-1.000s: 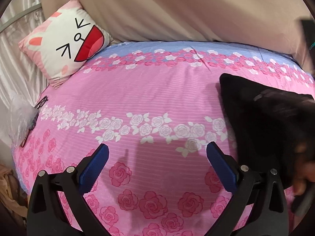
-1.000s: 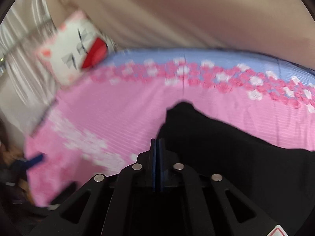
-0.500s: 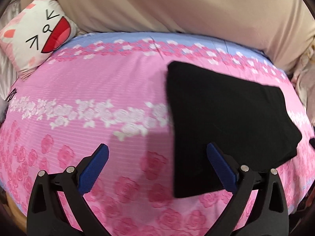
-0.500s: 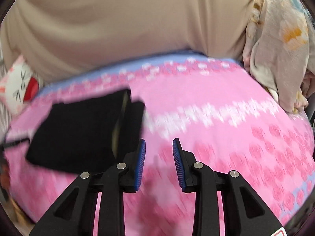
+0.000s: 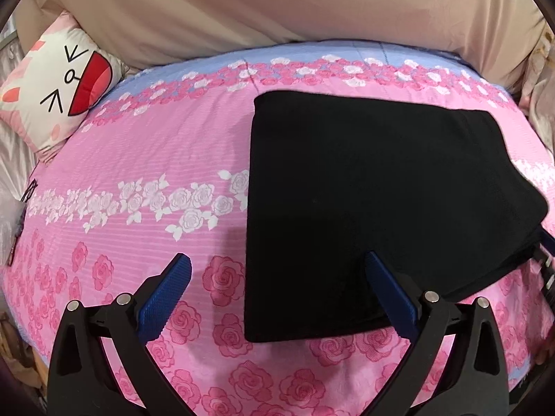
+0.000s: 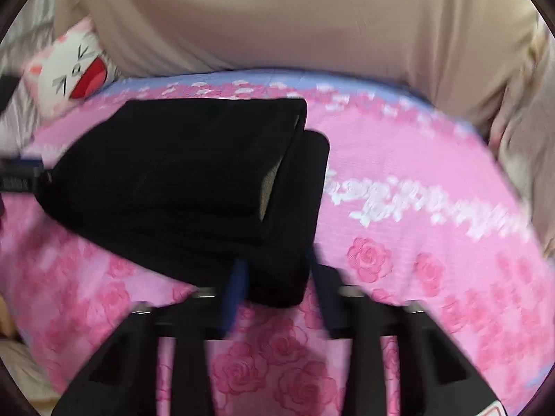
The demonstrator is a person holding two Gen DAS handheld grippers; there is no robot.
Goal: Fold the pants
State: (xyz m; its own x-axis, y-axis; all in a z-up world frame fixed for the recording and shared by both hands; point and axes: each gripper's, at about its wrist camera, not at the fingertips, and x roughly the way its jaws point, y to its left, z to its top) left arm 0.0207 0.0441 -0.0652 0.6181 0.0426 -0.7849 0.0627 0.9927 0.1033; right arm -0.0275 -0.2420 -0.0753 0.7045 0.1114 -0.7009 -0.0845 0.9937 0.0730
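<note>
The black pants (image 5: 374, 204) lie folded into a flat, stacked rectangle on the pink rose-print bed cover (image 5: 156, 159). My left gripper (image 5: 277, 287) is open just above the bed, its right finger over the fold's near edge and its left finger over bare cover. In the right wrist view the pants (image 6: 194, 187) show stacked layers with an open edge on the right. My right gripper (image 6: 274, 284) is open, its jaws on either side of the fold's near right corner; the view is blurred. The right gripper's tip also shows at the pants' right edge in the left wrist view (image 5: 546, 246).
A white cat-face cushion (image 5: 59, 83) leans at the bed's far left corner. A beige drape (image 5: 277, 3) hangs behind the bed. Light floral fabric (image 6: 527, 131) bunches at the right side. The bed's near edge drops off below my grippers.
The right gripper, shut on the pants a second ago, let go, opened and swung away right, then came back to the fold's near right corner. The left view shifted slightly.
</note>
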